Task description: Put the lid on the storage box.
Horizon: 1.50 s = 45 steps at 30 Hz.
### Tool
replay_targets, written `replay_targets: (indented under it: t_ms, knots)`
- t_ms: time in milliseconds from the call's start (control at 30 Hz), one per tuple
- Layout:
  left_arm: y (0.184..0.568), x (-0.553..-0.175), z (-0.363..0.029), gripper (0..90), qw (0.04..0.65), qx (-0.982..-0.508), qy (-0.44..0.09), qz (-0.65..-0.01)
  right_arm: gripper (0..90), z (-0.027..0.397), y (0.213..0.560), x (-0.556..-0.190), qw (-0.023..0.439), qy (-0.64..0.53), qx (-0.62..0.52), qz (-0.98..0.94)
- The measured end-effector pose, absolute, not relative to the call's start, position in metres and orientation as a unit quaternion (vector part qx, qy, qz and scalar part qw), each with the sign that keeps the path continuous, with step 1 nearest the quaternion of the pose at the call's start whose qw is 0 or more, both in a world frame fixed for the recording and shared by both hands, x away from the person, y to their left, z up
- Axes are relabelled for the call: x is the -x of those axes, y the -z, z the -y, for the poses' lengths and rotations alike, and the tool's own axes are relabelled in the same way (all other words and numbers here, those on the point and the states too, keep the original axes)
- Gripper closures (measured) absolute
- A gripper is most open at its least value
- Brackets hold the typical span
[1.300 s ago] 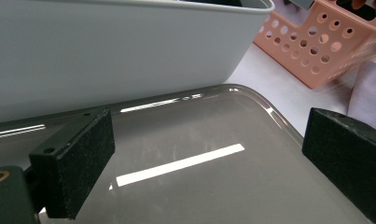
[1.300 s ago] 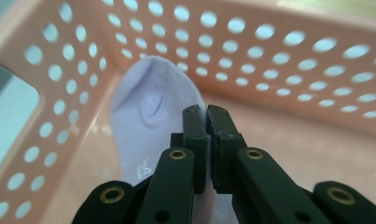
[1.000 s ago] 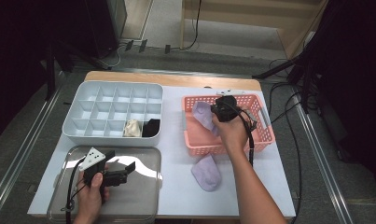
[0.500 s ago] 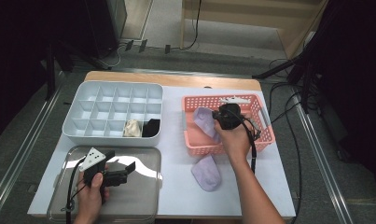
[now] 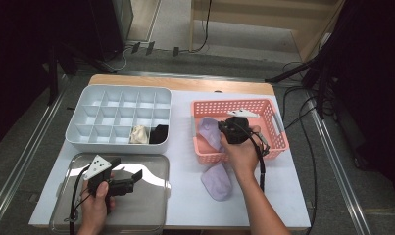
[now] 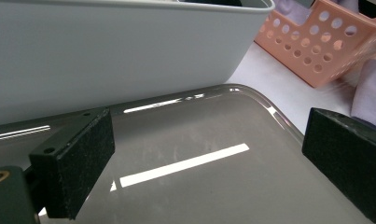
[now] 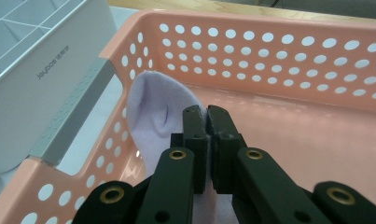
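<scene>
Right tongs [image 7: 206, 122] clamped on lilac sock [image 7: 154, 116] in pink basket [image 5: 276, 128] near desk's right edge, left tongs [image 6: 204, 154] wide open, empty over steel tray [image 6: 232, 186]; two socks binned, second lilac sock [image 5: 217, 180] pending.

The basket [image 5: 276, 128] on the right is salmon pink with rows of round holes. The sock [image 7: 157, 116] inside it is pale lilac, like the second sock [image 5: 217, 180] lying near on the white table [image 5: 185, 196]. The divided box [image 5: 87, 105] is light grey; the tray [image 5: 151, 205] is shiny silver.
</scene>
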<state>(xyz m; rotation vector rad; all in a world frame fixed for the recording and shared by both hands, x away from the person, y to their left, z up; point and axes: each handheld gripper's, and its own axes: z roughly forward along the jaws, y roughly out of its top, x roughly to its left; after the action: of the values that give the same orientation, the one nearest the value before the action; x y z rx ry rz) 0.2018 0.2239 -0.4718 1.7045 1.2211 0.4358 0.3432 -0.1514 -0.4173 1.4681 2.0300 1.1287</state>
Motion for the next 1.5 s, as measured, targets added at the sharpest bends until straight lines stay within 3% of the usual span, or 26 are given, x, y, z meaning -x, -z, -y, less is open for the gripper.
replay_targets:
  t_ms: [533,1500]
  knots:
    - [0.471,-0.202,-0.224,2.9,0.477,-0.699,-0.183,-0.501,87.7,0.164,0.423,-0.325,0.215,-0.441,-0.528,-0.693]
    - [0.464,-0.200,-0.215,3.0,0.475,-0.704,-0.197,-0.489,87.7,0.180,0.372,-0.312,0.237,-0.467,-0.514,-0.680]
